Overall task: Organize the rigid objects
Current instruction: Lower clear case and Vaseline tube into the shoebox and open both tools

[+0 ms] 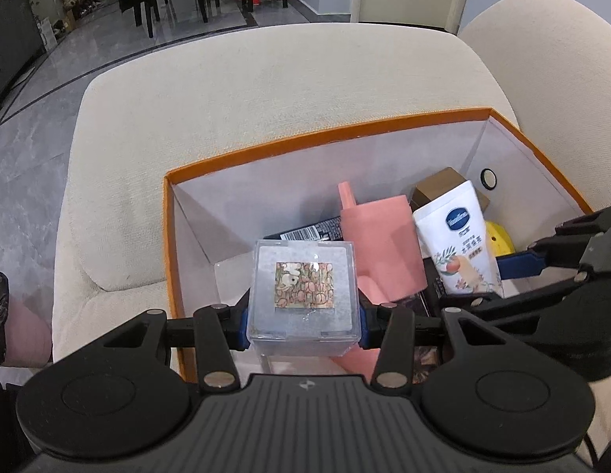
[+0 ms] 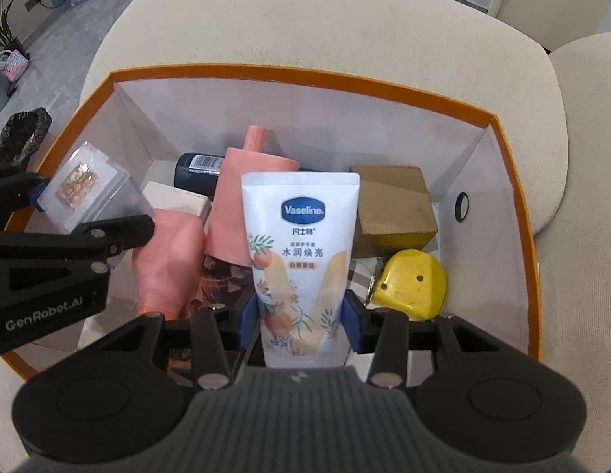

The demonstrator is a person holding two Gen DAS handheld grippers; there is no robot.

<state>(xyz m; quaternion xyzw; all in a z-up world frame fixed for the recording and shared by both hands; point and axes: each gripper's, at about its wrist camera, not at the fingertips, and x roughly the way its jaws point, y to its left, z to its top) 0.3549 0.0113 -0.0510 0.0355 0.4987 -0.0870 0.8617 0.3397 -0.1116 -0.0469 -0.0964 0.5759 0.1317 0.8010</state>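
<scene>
My left gripper (image 1: 303, 325) is shut on a clear plastic cube (image 1: 303, 295) with a small printed picture inside, held over the near left part of an orange-rimmed white box (image 1: 305, 138). My right gripper (image 2: 301, 325) is shut on a white Vaseline tube (image 2: 301, 260), held upright over the box's (image 2: 289, 73) middle. In the right wrist view the cube (image 2: 84, 187) and the left gripper (image 2: 65, 213) show at the left. In the left wrist view the tube (image 1: 461, 244) and the right gripper (image 1: 502, 276) stand at the right.
Inside the box lie a pink cup with a spout (image 2: 250, 205), a dark tube with a barcode (image 2: 197, 167), a brown carton (image 2: 392, 205), a yellow tape measure (image 2: 413, 283) and a small white box (image 2: 175, 201). The box rests on a beige cushioned seat (image 1: 266, 79).
</scene>
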